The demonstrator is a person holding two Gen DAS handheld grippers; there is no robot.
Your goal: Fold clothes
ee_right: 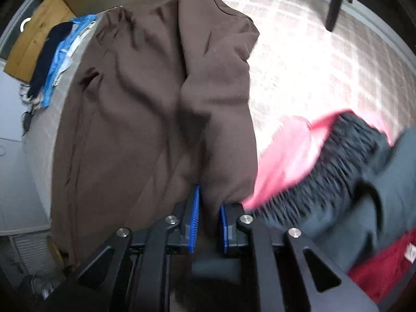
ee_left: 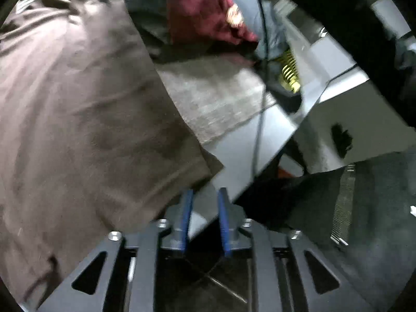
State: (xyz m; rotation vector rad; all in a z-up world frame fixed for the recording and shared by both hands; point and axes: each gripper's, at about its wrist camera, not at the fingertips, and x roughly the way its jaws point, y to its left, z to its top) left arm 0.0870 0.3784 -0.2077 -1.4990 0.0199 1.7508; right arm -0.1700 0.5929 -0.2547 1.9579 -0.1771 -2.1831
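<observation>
A brown garment (ee_left: 78,98) lies spread over a grey surface (ee_left: 215,98) and fills the left half of the left wrist view. Its lower corner ends just ahead of my left gripper (ee_left: 206,192). That gripper's blue pads (ee_left: 186,221) stand apart and press on no cloth, so it is open. In the right wrist view the same brown garment (ee_right: 145,98) stretches away from me, folded lengthwise with a sleeve on top. My right gripper (ee_right: 210,197) is shut on a bunched fold of its near edge, which fills the gap between the pads.
A maroon garment (ee_left: 202,7), a yellow ribbed part (ee_left: 288,70) and cables (ee_left: 260,119) lie beyond the left gripper, with black cloth (ee_left: 364,208) at the lower right. Pink (ee_right: 286,156), dark grey ribbed (ee_right: 338,161) and red (ee_right: 377,267) clothes sit right of the right gripper. Blue and navy clothes (ee_right: 57,57) are far left.
</observation>
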